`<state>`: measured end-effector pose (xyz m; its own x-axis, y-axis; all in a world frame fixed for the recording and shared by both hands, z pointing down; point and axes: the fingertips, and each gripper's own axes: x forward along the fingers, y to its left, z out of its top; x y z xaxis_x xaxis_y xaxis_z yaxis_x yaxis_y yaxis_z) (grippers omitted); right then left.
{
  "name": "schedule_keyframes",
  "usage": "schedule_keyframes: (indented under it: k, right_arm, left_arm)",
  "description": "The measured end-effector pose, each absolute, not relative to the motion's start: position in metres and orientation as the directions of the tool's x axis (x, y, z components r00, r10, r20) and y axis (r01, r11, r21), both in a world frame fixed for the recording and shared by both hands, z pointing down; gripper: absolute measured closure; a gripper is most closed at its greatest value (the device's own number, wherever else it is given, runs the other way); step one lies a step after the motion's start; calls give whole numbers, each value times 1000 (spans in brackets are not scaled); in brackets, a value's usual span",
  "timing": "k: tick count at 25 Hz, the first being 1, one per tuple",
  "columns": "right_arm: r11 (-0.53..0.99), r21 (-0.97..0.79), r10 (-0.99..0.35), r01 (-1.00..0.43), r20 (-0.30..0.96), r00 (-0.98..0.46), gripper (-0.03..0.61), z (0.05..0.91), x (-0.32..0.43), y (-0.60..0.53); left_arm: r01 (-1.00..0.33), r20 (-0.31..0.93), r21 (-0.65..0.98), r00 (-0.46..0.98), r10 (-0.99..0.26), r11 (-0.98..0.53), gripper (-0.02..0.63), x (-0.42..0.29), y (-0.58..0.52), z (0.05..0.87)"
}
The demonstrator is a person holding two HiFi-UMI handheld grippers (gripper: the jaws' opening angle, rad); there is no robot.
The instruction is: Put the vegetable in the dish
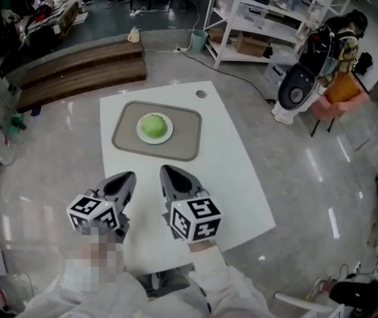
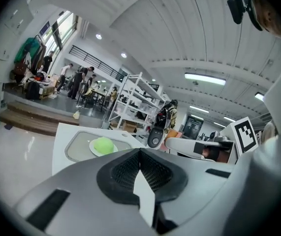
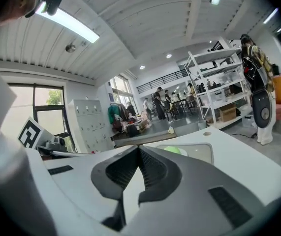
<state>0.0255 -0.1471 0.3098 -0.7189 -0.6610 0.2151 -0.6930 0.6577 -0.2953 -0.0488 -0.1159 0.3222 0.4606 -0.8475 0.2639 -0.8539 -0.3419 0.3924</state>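
Room: open workshop, glossy grey floor, white tabletop in the middle.
Left claw: pressed together, nothing between, held near the body, well apart from the tray.
Tray: grey, on the far half of the tabletop.
Vegetable: round, green, already resting in the white dish on the tray.
Right claw: likewise closed and empty, just beside the left.
Risk: probably little left to do; a careless sweep over the tray could nudge the round vegetable, likely to roll off so shallow a dish.

The left tool has its jaws closed together, with nothing between them. Beyond it, a green vegetable lies on a white dish, on a grey tray on the worktop.
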Motion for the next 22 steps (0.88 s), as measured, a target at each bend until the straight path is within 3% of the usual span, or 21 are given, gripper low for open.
schedule_keyframes:
  k: [11,22]
  right_arm:
    - [733,-236,-603,-638,208,-770,566,300,27,-49]
    - [687,-265,-655,-677,177,-735,566,305,27,-19]
  left_arm:
    - [-855,223,356,470,-854,-377,606,-29,-36,300]
    - [-806,213,404,542,-813,-432,606,-19,-3,311]
